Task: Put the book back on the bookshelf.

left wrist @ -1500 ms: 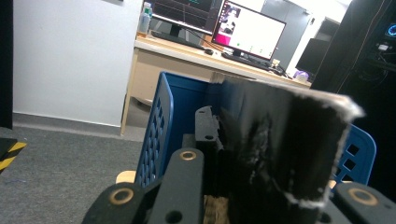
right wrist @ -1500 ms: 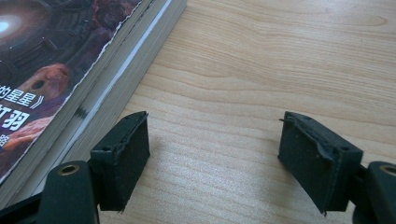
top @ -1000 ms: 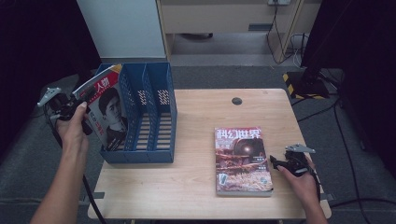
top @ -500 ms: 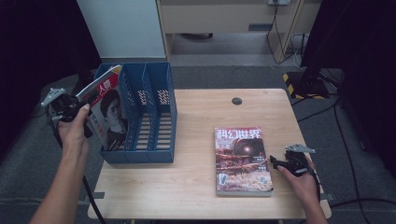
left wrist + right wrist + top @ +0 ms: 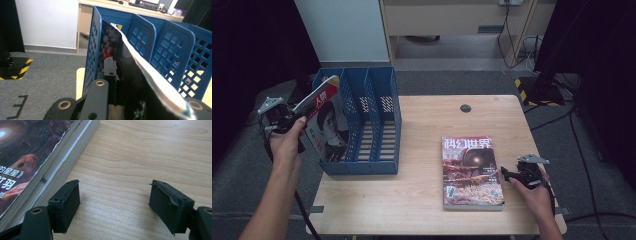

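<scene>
- The left gripper is clenched on a magazine, its jaws pinching the outer edge near the top; in the left gripper view the magazine's pale page edge curves across in front of the jaws.
- The magazine stands tilted in the leftmost slot of the blue file rack, its lower part down between the dividers and its top leaning out to the left, over the rack's left wall.
- The rack sits at the table's back-left corner, its left wall at or just past the table's left edge.
- The right gripper is released: its two jaws stand well apart over bare wood with nothing between them, and one jaw lies just beside the spine side of a stack of magazines.
- That stack lies flat near the table's front-right corner, cover up, with the right hand resting to its right.
- The step in hand looks like filing the first magazine into the rack; it is partly in but not yet upright or let go.
- The next move likely calls for pushing the magazine upright so that it settles fully against the divider, then opening the left jaws and drawing clear without dragging the cover back out.
- The right gripper would then need to close on the edge of the top magazine only, which may be fiddly since the stack lies flat.
</scene>
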`<state>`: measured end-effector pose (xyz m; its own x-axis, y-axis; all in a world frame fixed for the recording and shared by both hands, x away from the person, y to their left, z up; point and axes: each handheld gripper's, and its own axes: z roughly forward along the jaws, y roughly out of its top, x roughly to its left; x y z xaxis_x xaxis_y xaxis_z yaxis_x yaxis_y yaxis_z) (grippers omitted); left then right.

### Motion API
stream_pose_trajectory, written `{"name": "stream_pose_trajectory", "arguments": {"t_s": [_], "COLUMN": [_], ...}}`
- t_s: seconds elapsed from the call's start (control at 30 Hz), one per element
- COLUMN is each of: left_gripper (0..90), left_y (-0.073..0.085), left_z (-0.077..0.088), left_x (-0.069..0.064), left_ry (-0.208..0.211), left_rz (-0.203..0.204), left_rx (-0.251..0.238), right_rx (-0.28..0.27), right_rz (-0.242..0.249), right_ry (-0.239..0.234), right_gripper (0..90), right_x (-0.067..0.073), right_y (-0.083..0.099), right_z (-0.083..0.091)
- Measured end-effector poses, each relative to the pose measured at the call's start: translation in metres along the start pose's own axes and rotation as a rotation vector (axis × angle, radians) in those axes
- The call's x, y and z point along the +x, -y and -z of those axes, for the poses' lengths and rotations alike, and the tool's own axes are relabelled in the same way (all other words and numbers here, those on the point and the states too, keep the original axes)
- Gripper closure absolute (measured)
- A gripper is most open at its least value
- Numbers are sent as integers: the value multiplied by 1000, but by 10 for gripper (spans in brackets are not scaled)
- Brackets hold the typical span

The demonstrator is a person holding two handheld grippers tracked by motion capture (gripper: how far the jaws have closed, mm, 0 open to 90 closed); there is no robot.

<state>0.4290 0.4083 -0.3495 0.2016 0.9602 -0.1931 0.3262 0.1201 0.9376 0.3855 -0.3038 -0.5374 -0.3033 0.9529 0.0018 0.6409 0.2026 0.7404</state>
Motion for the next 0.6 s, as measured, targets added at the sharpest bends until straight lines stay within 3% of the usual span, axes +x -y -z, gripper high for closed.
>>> {"name": "stream_pose_trajectory", "arguments": {"t_s": [0.37,0.6], "left_gripper": [819,805], "left_y": [0,-1], "left_z": [-3,-6], "left_x": [-3,-4], "left_ry": [-2,-3], "left_rz": [5,-15], "left_rx": [13,32], "right_rx": [1,1], "right_rz": [-1,0], "right_ry": [-4,-4], "right_gripper": [243,242], "right_x": [0,0], "right_y": [0,0], "right_z": [0,0]}}
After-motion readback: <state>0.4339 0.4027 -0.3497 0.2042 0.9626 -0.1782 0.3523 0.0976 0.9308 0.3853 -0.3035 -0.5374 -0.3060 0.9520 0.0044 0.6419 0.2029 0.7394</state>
